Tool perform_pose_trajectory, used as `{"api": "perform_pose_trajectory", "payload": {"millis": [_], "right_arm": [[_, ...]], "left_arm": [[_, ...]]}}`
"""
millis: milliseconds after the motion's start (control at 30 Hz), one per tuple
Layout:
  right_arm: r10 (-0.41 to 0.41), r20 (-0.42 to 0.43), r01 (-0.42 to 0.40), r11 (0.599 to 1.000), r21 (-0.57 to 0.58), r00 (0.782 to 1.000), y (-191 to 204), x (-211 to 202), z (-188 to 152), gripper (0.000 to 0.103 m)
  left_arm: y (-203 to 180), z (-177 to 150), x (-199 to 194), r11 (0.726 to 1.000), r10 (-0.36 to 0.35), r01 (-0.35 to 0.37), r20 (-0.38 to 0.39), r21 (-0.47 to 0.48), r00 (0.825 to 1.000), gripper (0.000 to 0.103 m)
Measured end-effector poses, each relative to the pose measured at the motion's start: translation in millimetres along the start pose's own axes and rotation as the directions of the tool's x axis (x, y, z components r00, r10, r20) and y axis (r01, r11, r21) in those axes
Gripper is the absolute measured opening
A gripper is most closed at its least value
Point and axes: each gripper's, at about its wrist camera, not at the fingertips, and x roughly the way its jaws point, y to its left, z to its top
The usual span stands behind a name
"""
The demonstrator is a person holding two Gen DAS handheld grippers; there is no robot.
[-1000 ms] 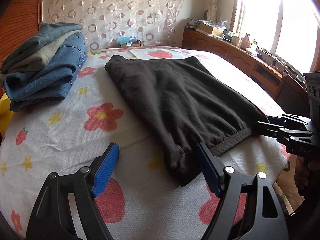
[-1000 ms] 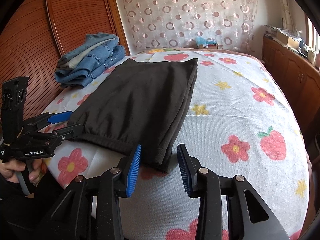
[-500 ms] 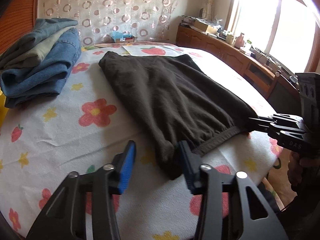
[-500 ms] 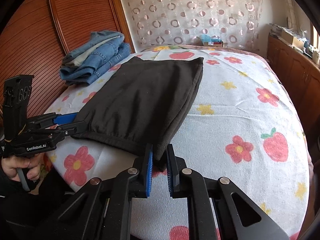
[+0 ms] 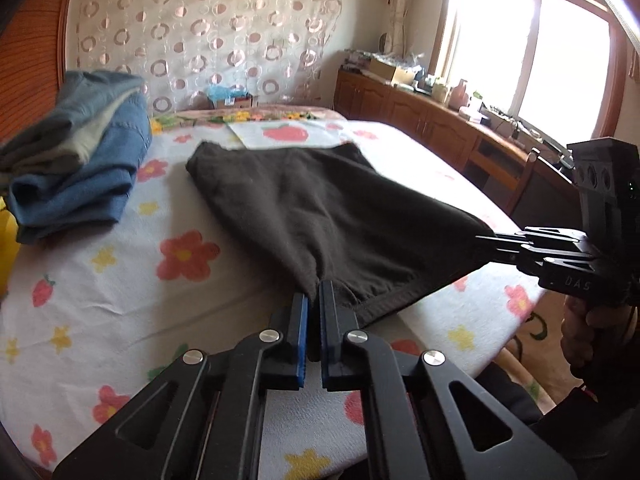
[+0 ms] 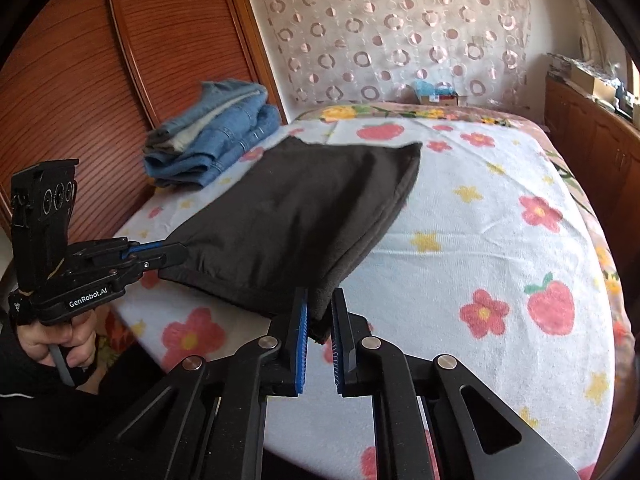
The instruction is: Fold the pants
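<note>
Since the earlier frame both grippers' jaws had just been closing and the near hem came up off the bed (image 6: 500, 240). Pants (image 5: 328, 216), one dark pair already doubled, ran lengthwise away from both grippers, far end resting on the bed. Left gripper (image 5: 314, 300) pinched one hem corner, right gripper (image 6: 318, 310) the other, equally near; likely next: carry hem toward far end. One stack of folded jeans (image 5: 76, 176) lay beside them, apart

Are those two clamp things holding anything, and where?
Yes: both hold the black pants by the near waistband edge, left tool on one corner, right tool on the other.
</note>
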Motion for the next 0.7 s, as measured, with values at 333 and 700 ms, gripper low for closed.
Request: {"api": "perform_pose_trajectory", "payload": {"millis": [333,700], "right_arm": [[0.037,0.094,-0.033,0.998,-0.048,0.995,21,-39,7,0.010],[0.038,0.142,-0.029,0.997,-0.065,0.989,21,-41,1,0.010]], "left_arm": [[-3,15,-48,1.000,-0.024,0.024,0.096,0.000,0.995,0.006],[-2,18,-55,1.000,-0.027,0.028,0.115,-0.002,0.993,0.006]]}}
